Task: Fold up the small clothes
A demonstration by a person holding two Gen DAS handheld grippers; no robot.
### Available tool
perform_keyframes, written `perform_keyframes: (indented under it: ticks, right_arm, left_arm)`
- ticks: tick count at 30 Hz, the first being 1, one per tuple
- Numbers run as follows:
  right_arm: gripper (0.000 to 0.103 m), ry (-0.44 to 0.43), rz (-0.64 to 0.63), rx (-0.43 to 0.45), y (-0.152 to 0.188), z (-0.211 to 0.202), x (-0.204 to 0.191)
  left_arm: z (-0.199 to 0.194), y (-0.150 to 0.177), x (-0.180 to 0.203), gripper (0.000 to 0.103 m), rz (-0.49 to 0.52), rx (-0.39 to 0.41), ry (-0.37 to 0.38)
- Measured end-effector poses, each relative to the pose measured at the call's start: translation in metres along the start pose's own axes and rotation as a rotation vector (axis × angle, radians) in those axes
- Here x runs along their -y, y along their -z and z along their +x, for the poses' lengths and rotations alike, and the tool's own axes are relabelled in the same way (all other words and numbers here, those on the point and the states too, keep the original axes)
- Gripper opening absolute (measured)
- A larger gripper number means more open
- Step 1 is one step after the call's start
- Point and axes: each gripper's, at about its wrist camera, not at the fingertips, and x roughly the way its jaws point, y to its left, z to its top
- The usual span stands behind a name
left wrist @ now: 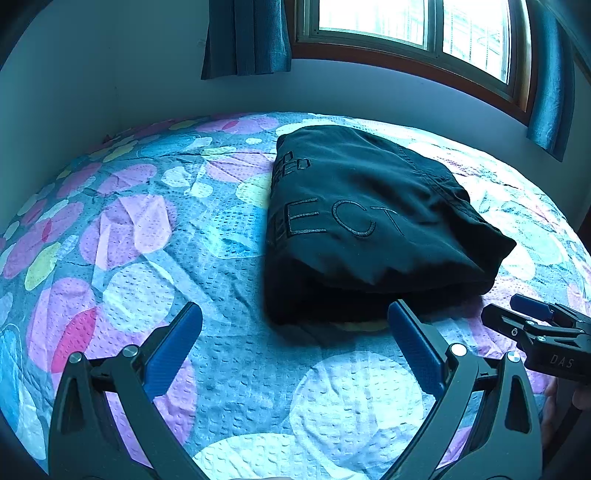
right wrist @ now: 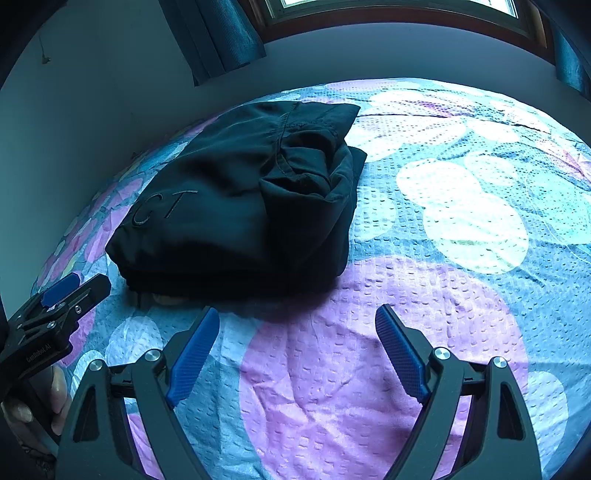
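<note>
A black garment [left wrist: 369,221] with stitched letters lies folded in a compact bundle on the bed; it also shows in the right wrist view [right wrist: 240,206]. My left gripper [left wrist: 295,314] is open and empty, just in front of the bundle's near edge. My right gripper [right wrist: 297,317] is open and empty, just in front of the bundle's near right corner. The right gripper shows at the right edge of the left wrist view [left wrist: 517,314]. The left gripper shows at the left edge of the right wrist view [right wrist: 77,288].
The bed has a flowered bedspread [left wrist: 147,240] in pink, blue and white. A pale wall [left wrist: 110,74] runs behind it, with a window [left wrist: 406,26] and blue curtains [left wrist: 243,37]. Bedspread stretches right of the bundle [right wrist: 461,221].
</note>
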Motion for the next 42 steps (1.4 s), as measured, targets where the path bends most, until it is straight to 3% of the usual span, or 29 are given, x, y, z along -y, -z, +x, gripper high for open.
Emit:
perform_keyframes:
  ticks: [18, 21, 23, 25, 30, 33, 42]
  right_arm:
    - [0.085, 0.001, 0.002, -0.004, 0.002, 0.002, 0.000]
    - [0.085, 0.000, 0.002, -0.006, 0.003, 0.003, 0.001]
    - [0.085, 0.000, 0.001, -0.007, 0.003, 0.003, 0.001]
    - [0.085, -0.002, 0.002, -0.009, 0.004, 0.004, 0.002]
    - [0.085, -0.009, 0.010, -0.010, 0.004, 0.004, 0.005]
    - [0.085, -0.017, 0.015, 0.001, 0.003, 0.000, 0.007]
    - [0.085, -0.088, 0.097, 0.078, -0.031, -0.032, 0.037]
  left_arm:
    - [-0.001, 0.000, -0.001, 0.100, -0.002, -0.003, 0.010]
    - [-0.003, -0.002, -0.003, 0.101, -0.027, -0.005, 0.040]
    - [-0.006, -0.002, -0.006, 0.101, -0.051, -0.020, 0.014]
    - [-0.010, -0.002, -0.007, 0.101, -0.046, 0.019, 0.022]
    - [-0.014, -0.007, -0.004, 0.101, 0.010, 0.069, -0.086]
    - [-0.005, -0.011, -0.009, 0.101, 0.033, 0.019, -0.116]
    - [0.019, -0.048, -0.076, 0.101, -0.150, -0.020, -0.217]
